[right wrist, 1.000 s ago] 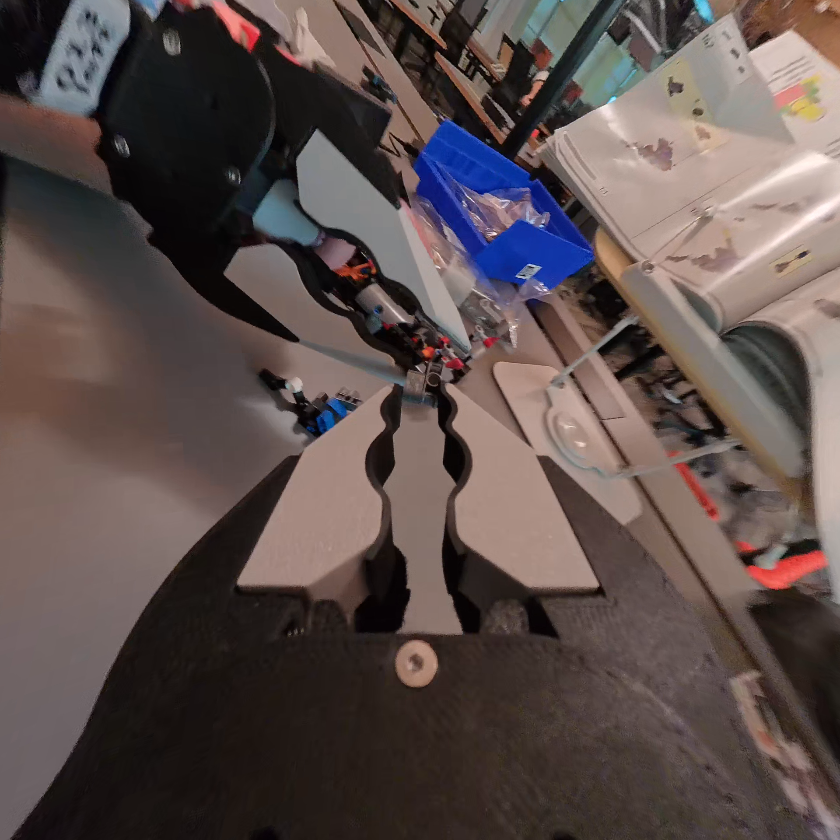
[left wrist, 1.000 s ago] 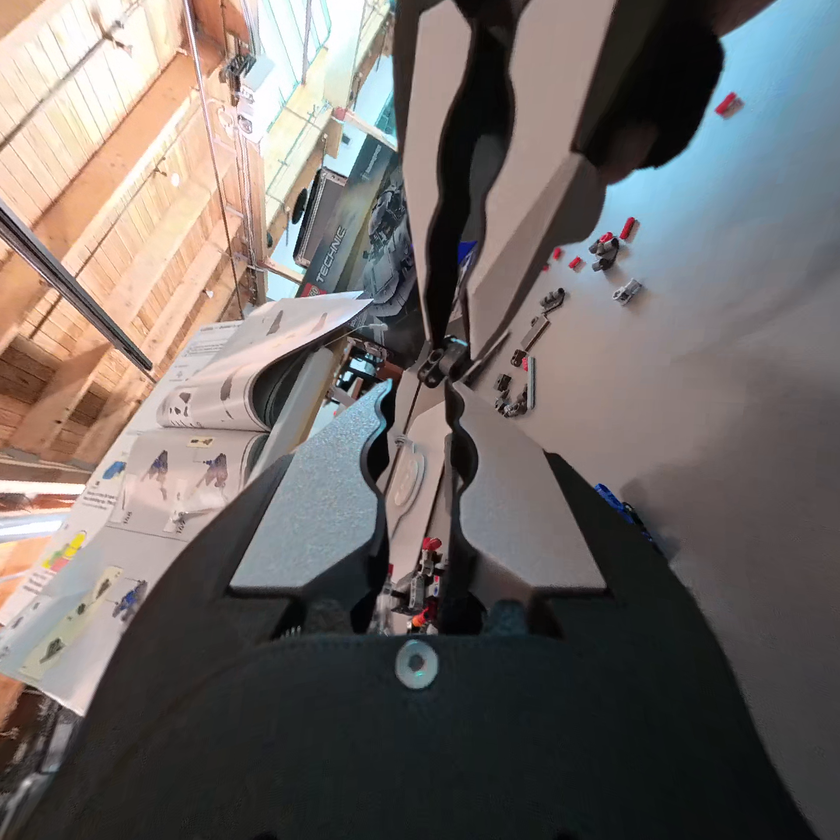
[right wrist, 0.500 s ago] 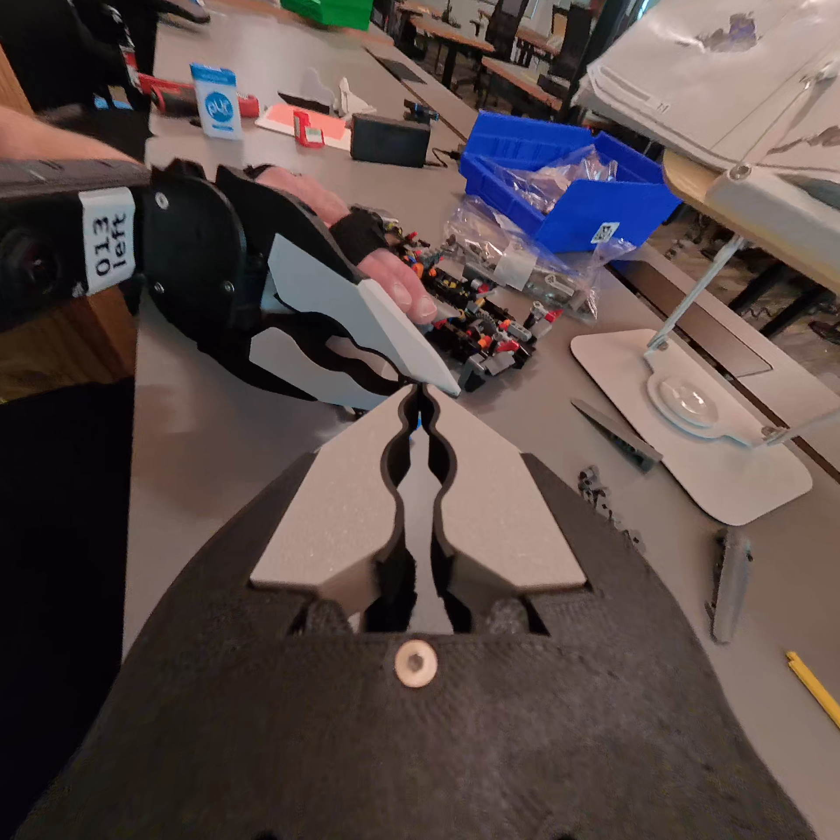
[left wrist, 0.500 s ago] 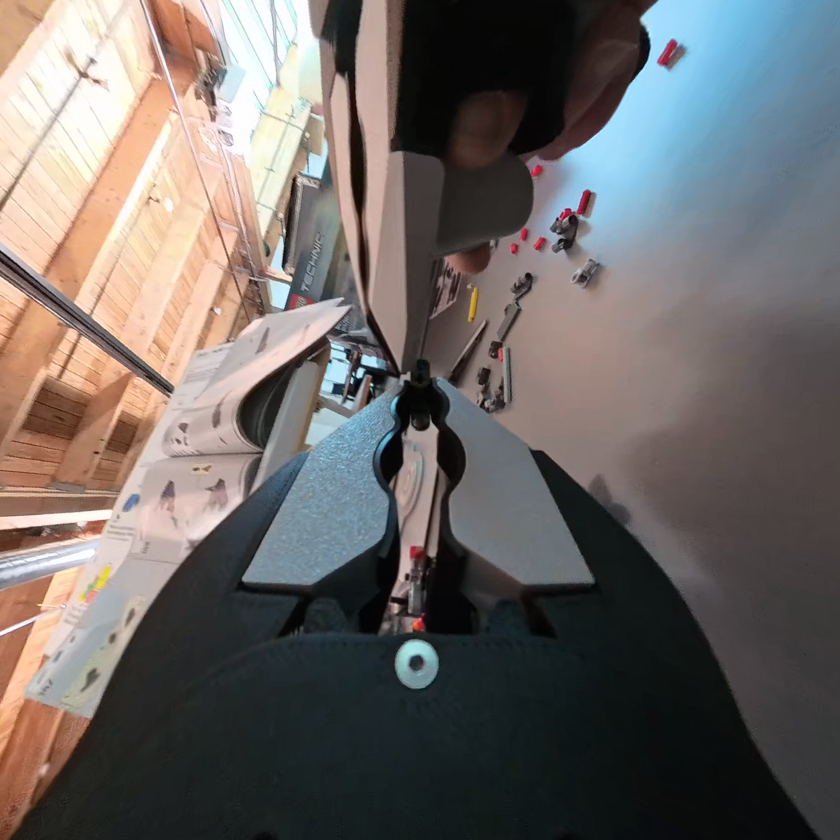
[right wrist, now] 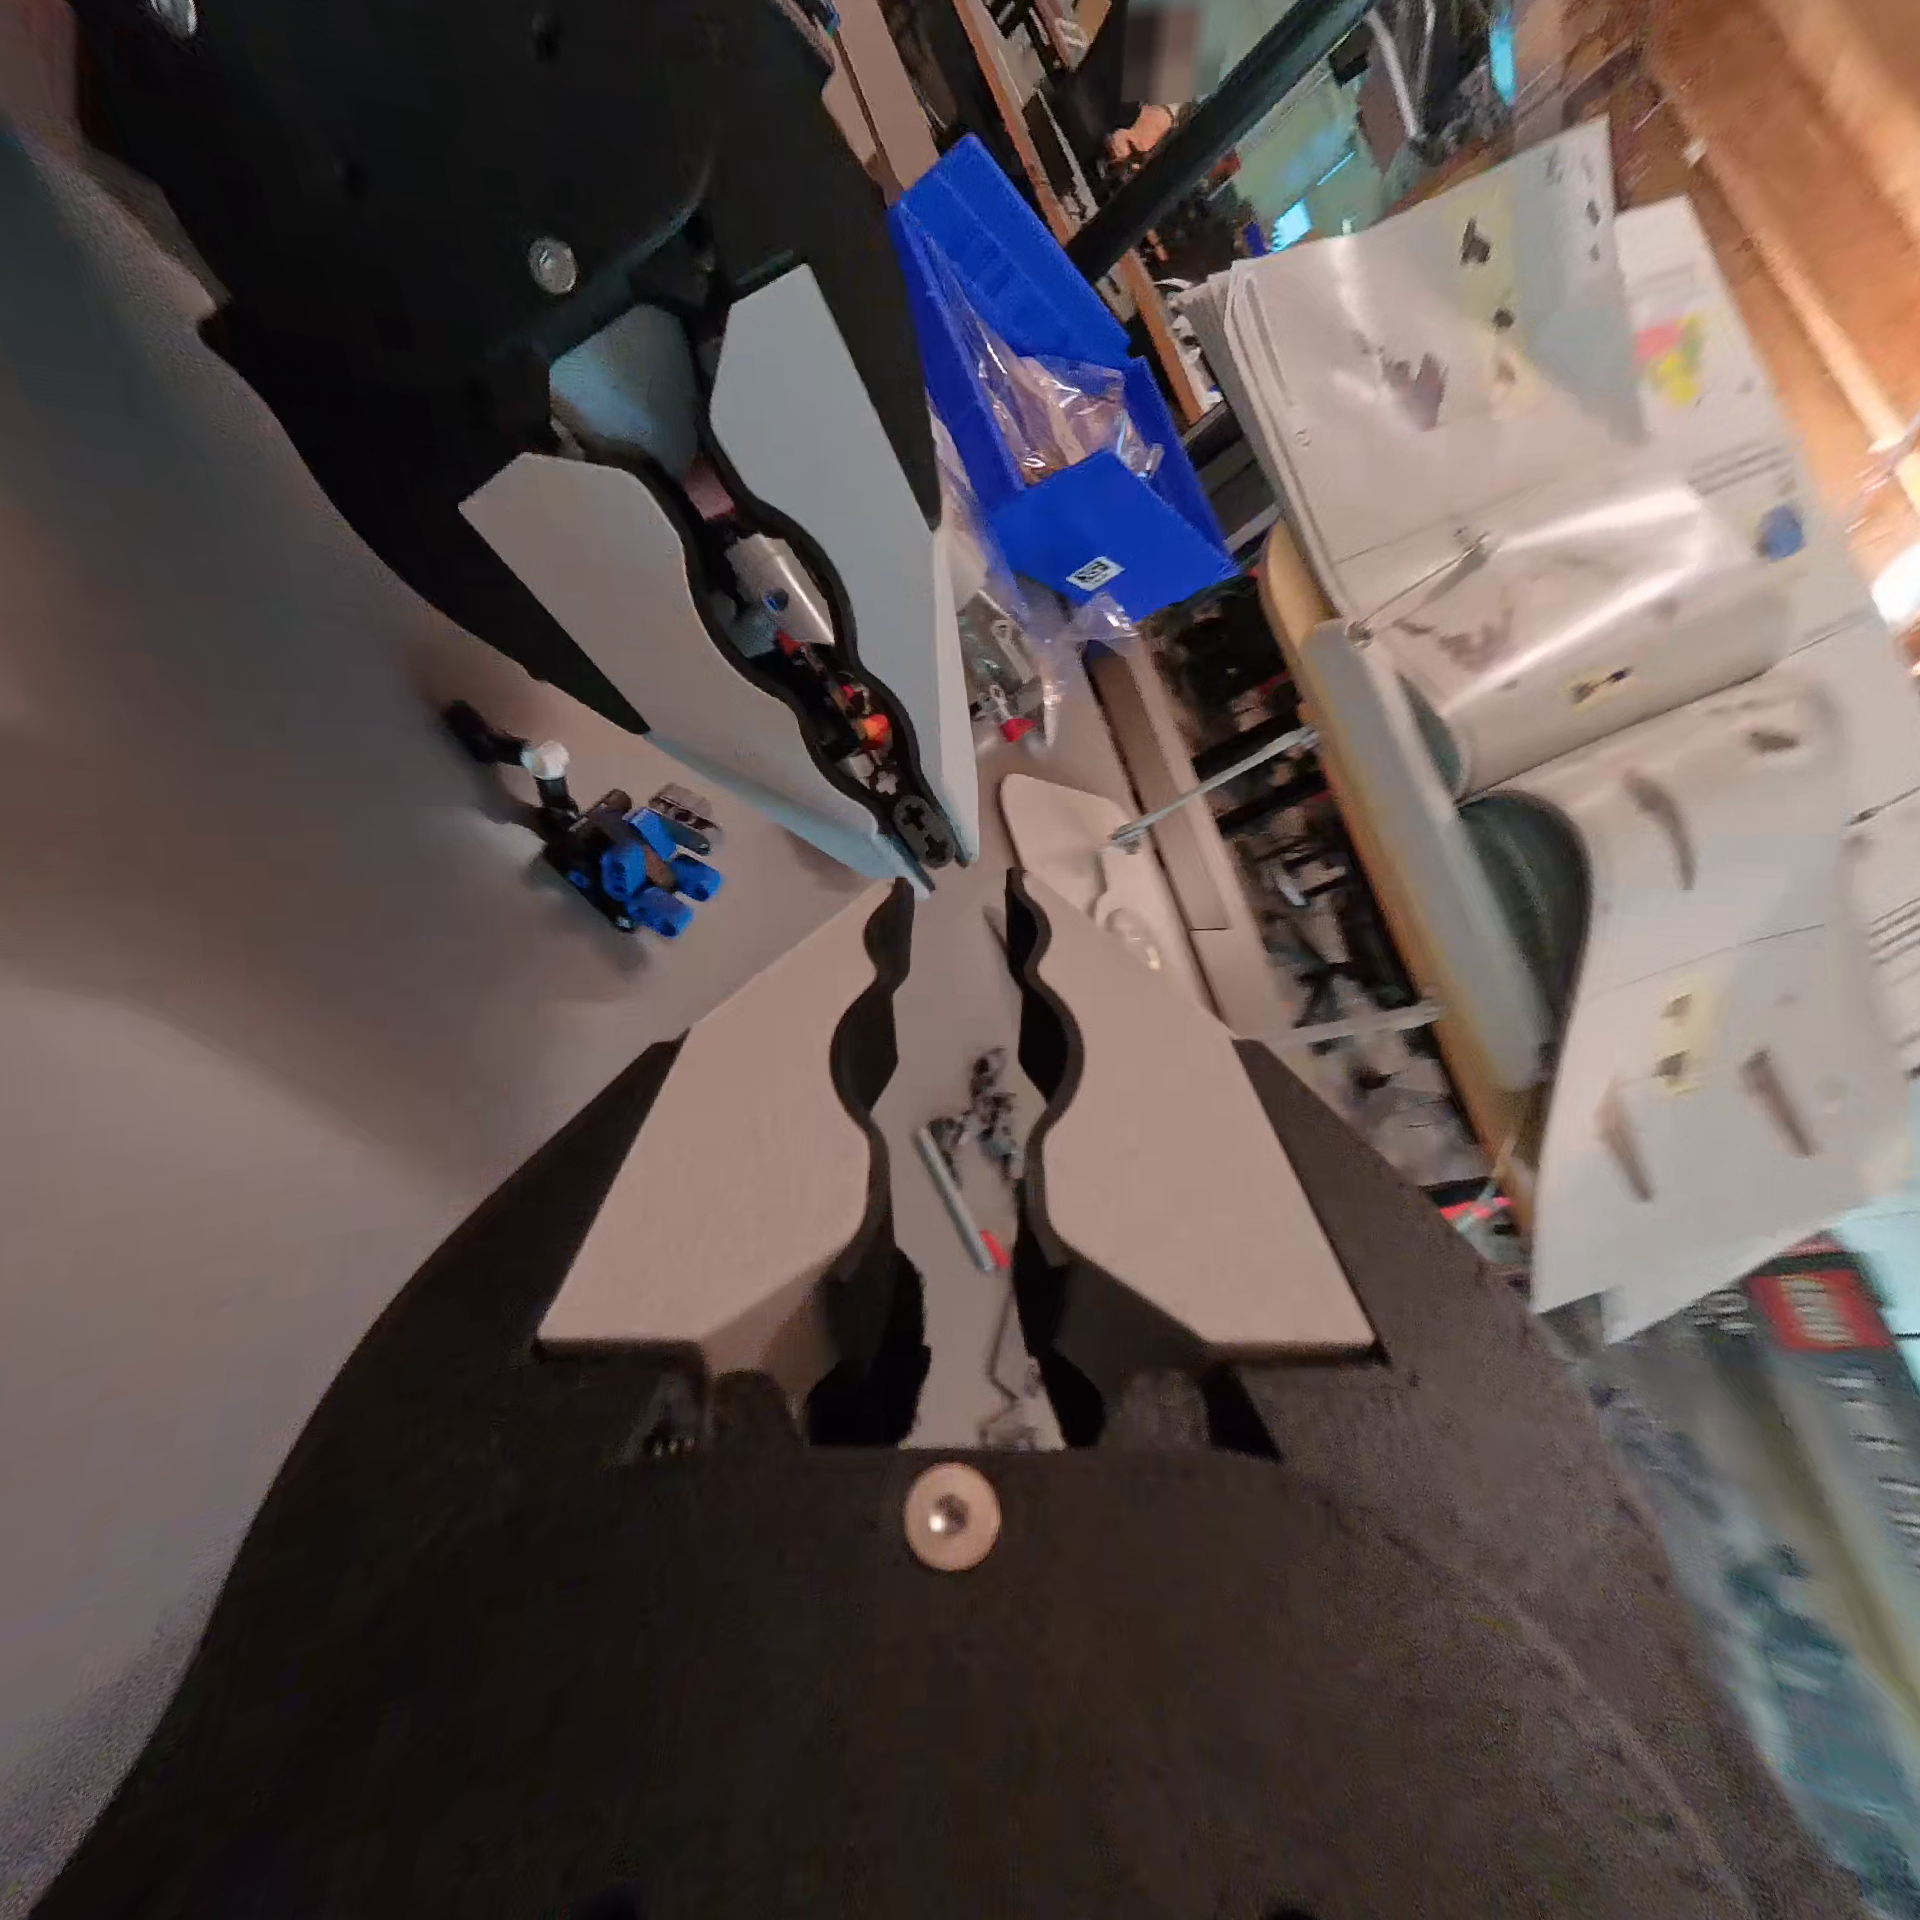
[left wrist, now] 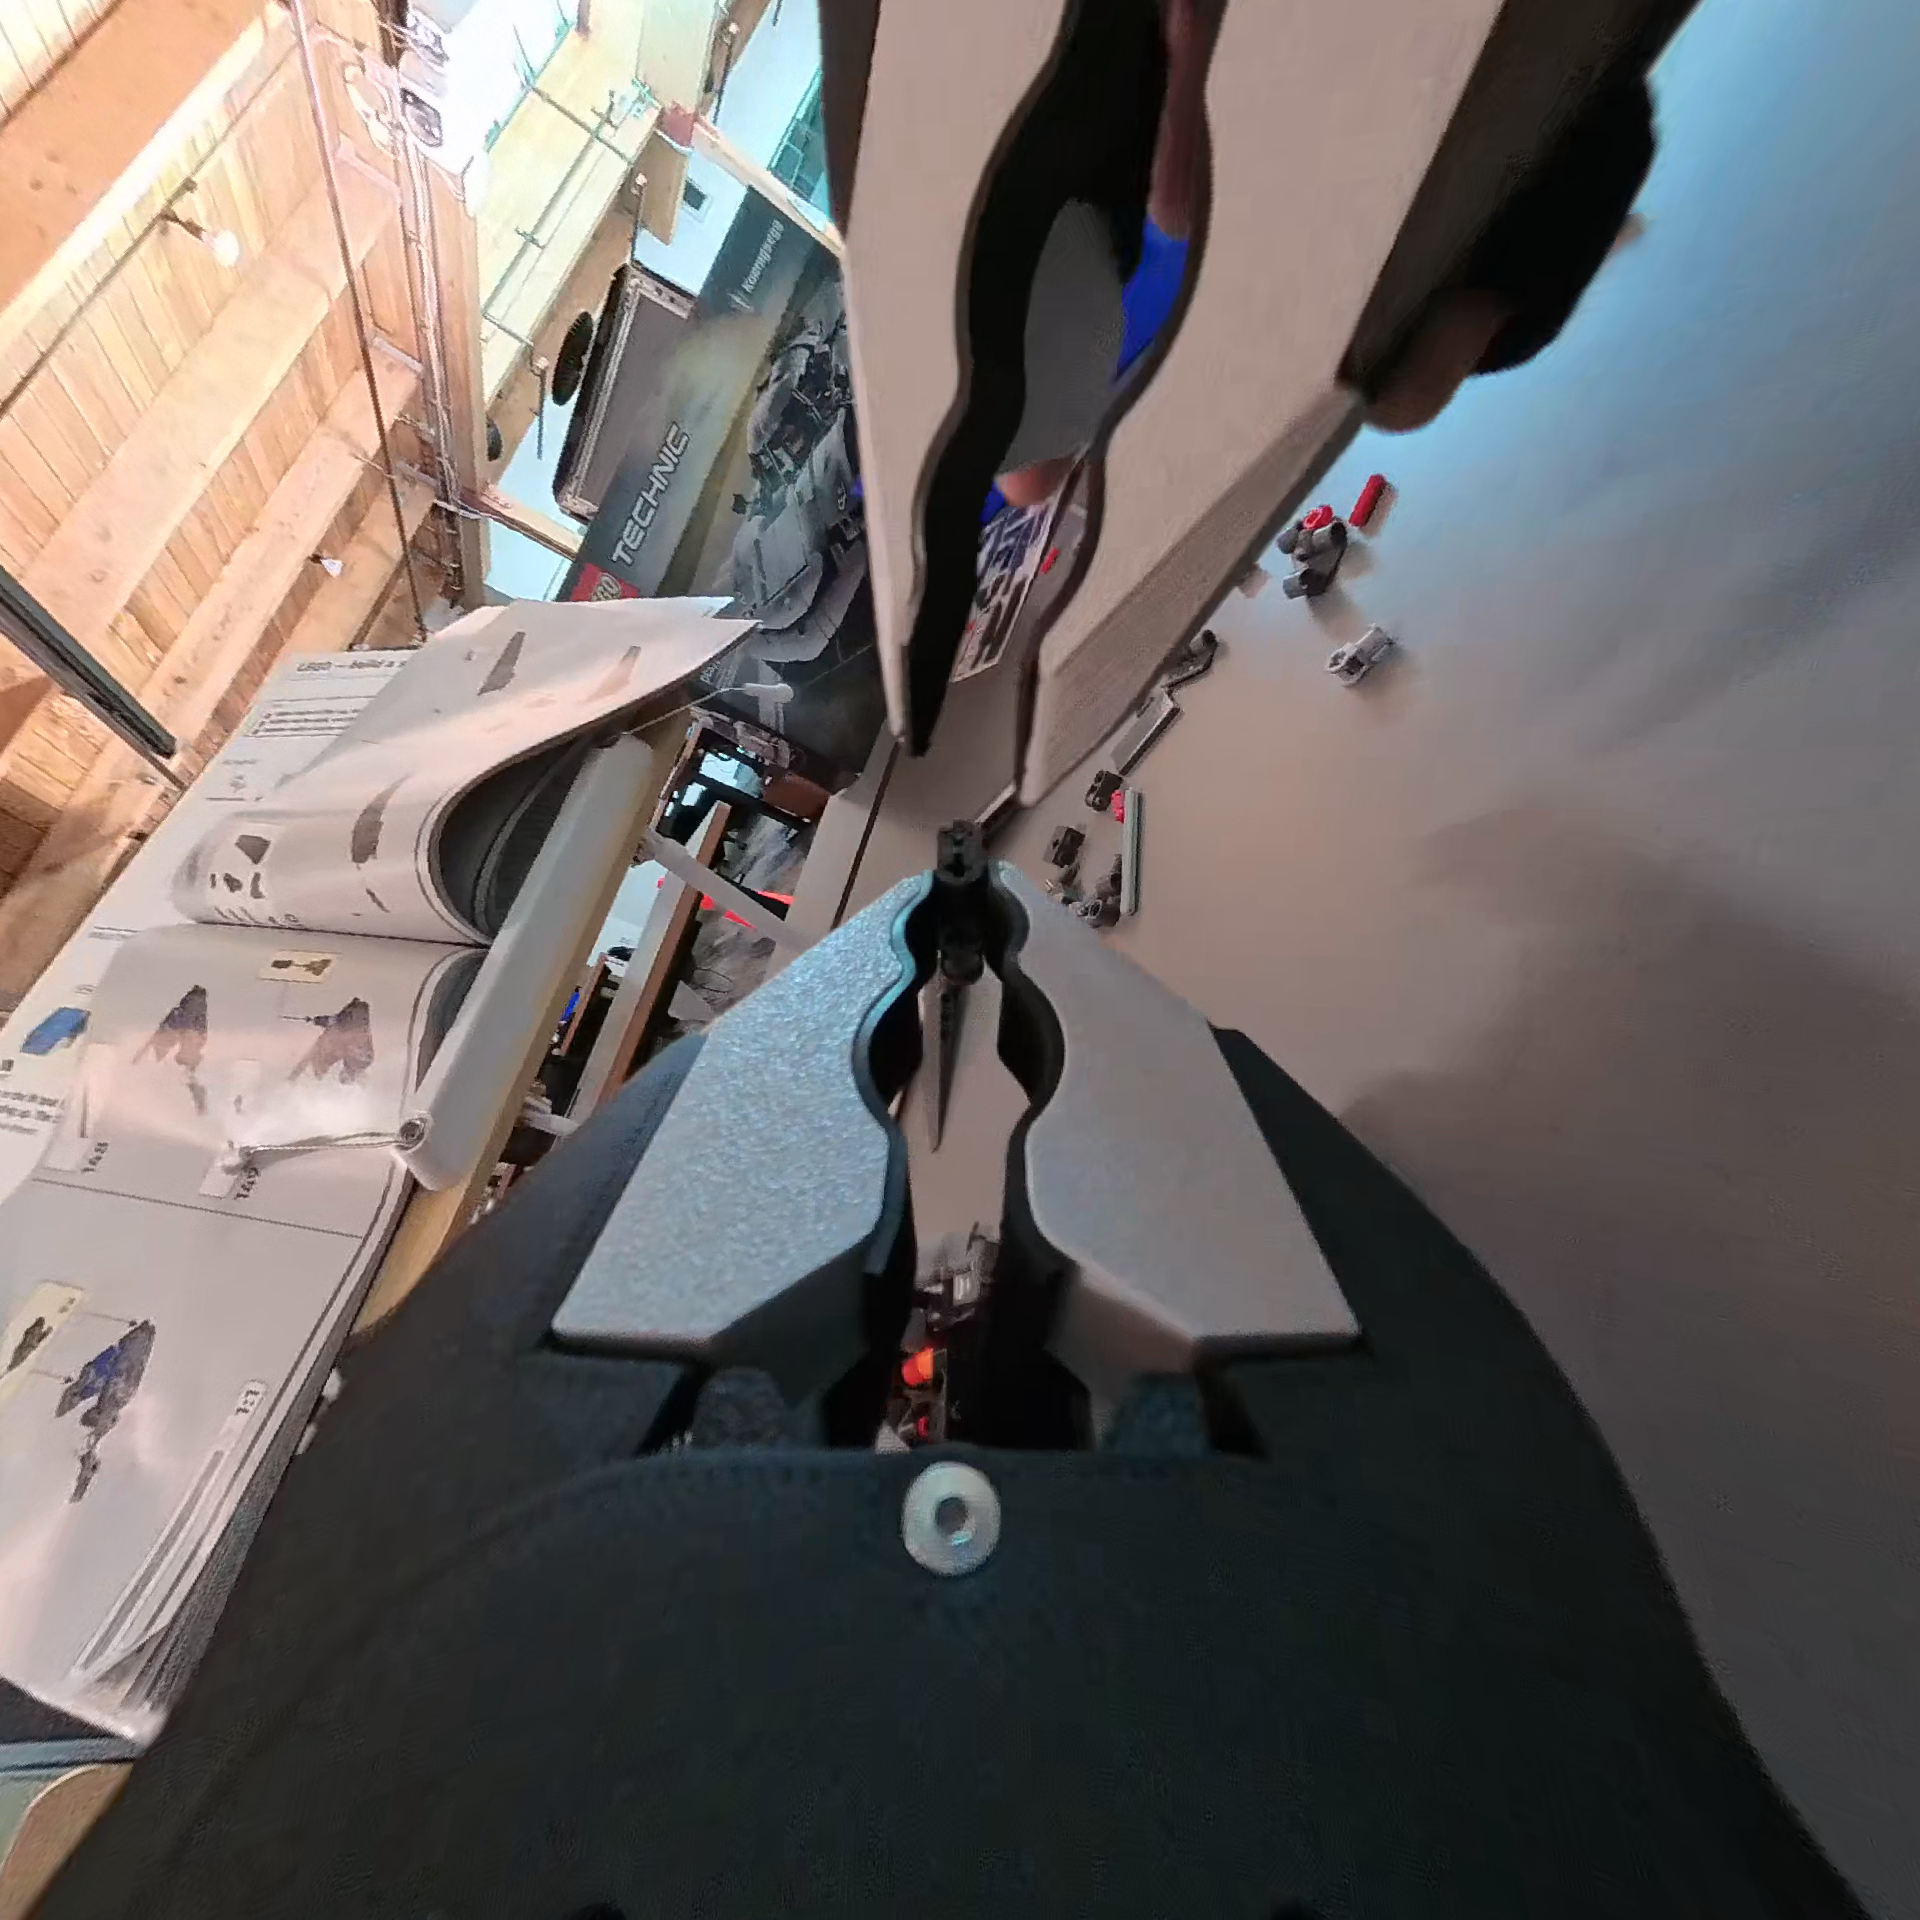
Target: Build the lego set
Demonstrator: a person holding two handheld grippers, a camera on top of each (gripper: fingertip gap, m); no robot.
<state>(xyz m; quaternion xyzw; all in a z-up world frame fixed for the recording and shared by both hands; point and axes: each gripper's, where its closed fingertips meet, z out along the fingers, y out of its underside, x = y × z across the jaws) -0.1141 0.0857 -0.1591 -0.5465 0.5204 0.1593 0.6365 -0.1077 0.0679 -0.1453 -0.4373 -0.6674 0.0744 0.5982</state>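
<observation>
My left gripper [left wrist: 961, 888] is shut on a small black lego piece [left wrist: 957, 857] that sticks out past its tips; a thin dark pin runs back between the fingers. In the right wrist view the left gripper [right wrist: 930, 847] comes in from the upper left with the same black piece [right wrist: 923, 823] at its tips. My right gripper [right wrist: 958, 891] is open and empty, its tips just below that piece and apart from it. In the left wrist view the right gripper [left wrist: 966, 764] hangs down from the top, jaws apart, just above the piece.
Loose grey and red parts [left wrist: 1314, 540] and a small cluster [left wrist: 1101, 883] lie on the grey table [left wrist: 1558, 1039]. A blue-and-black sub-assembly [right wrist: 623, 862], a grey axle [right wrist: 956, 1195], a blue bin [right wrist: 1039, 416] and a magnifier base [right wrist: 1091, 883] are there. An open instruction booklet [left wrist: 312, 935] stands at the side.
My left gripper has closed on the black piece that the right gripper held. The right gripper has let go, opened and drawn back a little.
</observation>
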